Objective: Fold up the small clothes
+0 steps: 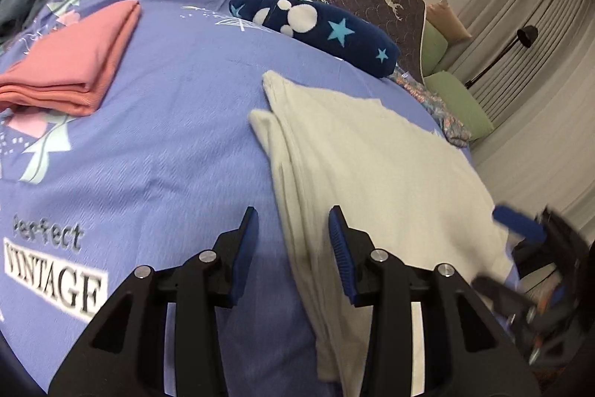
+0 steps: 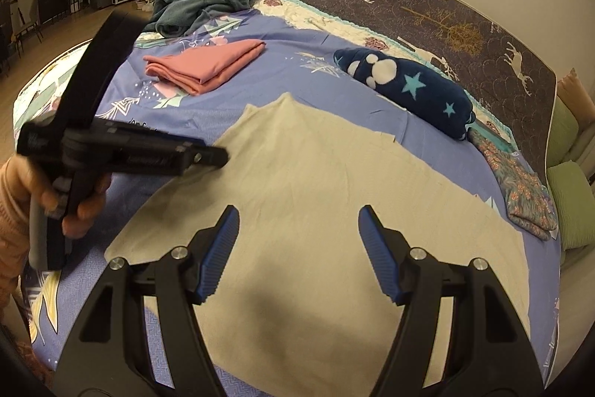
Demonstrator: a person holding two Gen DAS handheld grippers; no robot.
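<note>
A cream cloth [image 2: 316, 181] lies spread flat on the purple bedspread [image 1: 167, 136]. The left gripper [image 1: 293, 222] hovers at its left edge, jaws parted and empty. The right gripper [image 2: 299, 222] hangs over its near part, jaws wide, seemingly touching nothing. A folded pink garment [image 1: 74, 62] sits well apart.

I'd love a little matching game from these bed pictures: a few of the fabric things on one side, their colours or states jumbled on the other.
Things:
1. pink garment
2. cream cloth
3. navy fleece bundle
4. teal blanket

Descriptions:
A. crumpled in a heap at the far corner
B. spread flat under the tongs
C. neatly folded in a stack
D. rolled, with stars and white dots

Pairs: 1-C, 2-B, 3-D, 4-A
</note>
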